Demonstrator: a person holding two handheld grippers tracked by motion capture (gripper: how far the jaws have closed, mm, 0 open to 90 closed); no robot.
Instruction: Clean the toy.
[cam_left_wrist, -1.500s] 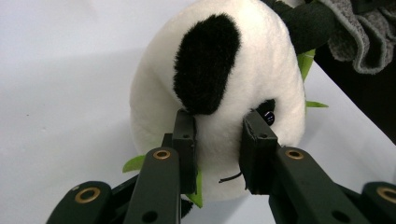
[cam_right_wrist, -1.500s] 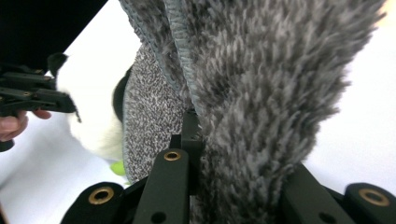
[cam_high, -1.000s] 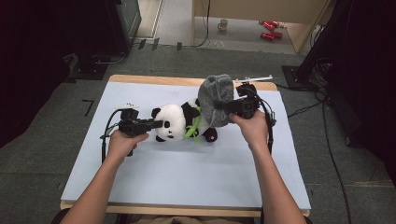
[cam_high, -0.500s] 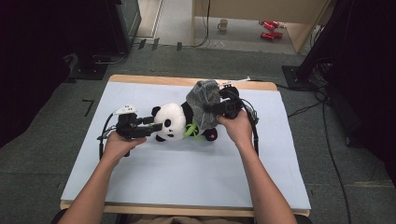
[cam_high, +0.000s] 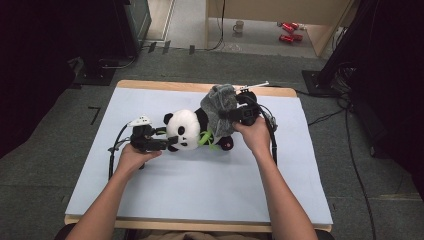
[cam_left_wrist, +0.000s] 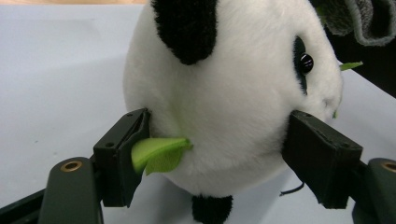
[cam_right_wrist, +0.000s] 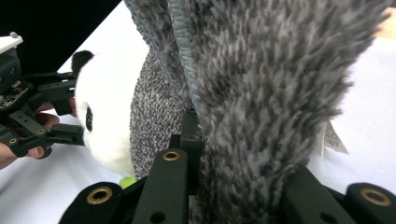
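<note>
You had one plush panda (cam_high: 187, 131) on the table, and one grey fuzzy garment (cam_high: 220, 102) draped over its body. You worked with two grippers, one in each hand: the left gripper (cam_high: 162, 139) and the right gripper (cam_high: 231, 116). There was one table (cam_high: 200, 200), covered by one pale sheet. On the floor beyond it stood one mug (cam_high: 240, 25), and beside that lay two red objects (cam_high: 286, 31). The panda carried a few green leaves (cam_high: 206, 138); you could not count them exactly.

Evenly lit from above, with soft, faint shadows on the pale desk (cam_high: 150, 200). Dark at both upper corners. Slightly soft up close, no glare.
</note>
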